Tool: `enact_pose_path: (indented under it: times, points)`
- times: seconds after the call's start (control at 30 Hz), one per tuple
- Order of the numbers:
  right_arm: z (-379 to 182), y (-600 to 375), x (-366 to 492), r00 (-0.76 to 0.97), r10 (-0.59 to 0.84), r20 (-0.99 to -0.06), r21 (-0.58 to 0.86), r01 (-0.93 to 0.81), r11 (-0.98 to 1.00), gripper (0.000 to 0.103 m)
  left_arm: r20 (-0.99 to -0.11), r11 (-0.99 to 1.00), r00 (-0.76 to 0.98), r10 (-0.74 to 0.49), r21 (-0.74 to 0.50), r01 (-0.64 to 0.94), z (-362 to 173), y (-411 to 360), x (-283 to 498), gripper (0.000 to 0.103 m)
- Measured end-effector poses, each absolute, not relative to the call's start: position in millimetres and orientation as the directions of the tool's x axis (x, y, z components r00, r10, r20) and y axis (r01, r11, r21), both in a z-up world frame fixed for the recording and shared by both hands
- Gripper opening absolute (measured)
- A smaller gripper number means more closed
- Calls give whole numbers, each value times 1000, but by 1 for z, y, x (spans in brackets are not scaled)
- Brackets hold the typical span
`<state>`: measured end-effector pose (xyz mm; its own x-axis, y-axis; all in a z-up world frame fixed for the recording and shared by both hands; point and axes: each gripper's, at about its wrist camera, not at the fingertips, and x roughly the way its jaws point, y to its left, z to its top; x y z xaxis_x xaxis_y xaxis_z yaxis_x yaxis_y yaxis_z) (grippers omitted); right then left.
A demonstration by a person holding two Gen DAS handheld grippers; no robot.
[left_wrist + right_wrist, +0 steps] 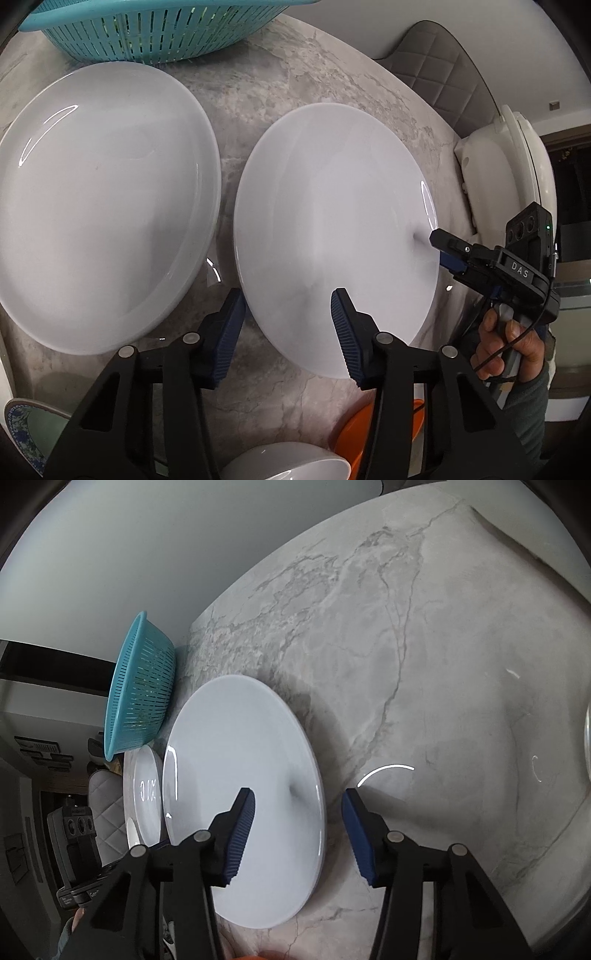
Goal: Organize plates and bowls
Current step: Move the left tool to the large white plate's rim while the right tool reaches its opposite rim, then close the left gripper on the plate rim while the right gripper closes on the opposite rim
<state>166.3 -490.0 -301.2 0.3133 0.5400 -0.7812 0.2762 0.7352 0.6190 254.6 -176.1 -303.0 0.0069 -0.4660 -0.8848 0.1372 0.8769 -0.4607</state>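
plate [332, 229]: straddled at its 7 and 3 o'clock rims for a two-sided lift.
left gripper [288, 332]: half open, rim between jaws, unclamped.
right gripper [299, 834]: likewise.

The teal basket [140, 33] was cut off by the top edge of the left wrist view, so its rim and contents could not be told. At the table's near edge, the patterned dish [22, 432], the white bowl [291, 461] and an orange dish [364, 424] were each partly hidden behind the left gripper [288, 314]. In the right wrist view, the farther white plate [146, 794] lay mostly hidden behind the nearer white plate [243, 794]. Whether either gripper's pads touched that plate's rim could not be told.
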Motion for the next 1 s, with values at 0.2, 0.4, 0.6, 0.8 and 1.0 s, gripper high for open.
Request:
enact_pose_path:
  times: [0.2, 0.4, 0.6, 0.8, 1.0]
  points:
    - [-303, -486, 169, 289, 576, -765, 641, 256, 724, 47, -877, 875, 38, -479, -474, 99, -304, -169, 261, 45]
    - [-299, -499, 173, 381, 555, -740, 663, 269, 699, 47, -876, 878, 67, -478, -474, 70, -305, -164, 263, 45]
    - [-300, -510, 182, 398, 504, -767, 626, 286, 726, 40, -877, 881, 82, -473, -469, 62, -306, -164, 265, 45]
    - [-303, -501, 187, 354, 537, -766, 628, 237, 741, 34, -883, 885, 68, -464, -459, 78, -309, -167, 265, 45]
    - [-303, -496, 188, 320, 551, -771, 627, 225, 746, 34, -897, 897, 51, -439, -434, 90, -313, -171, 269, 41]
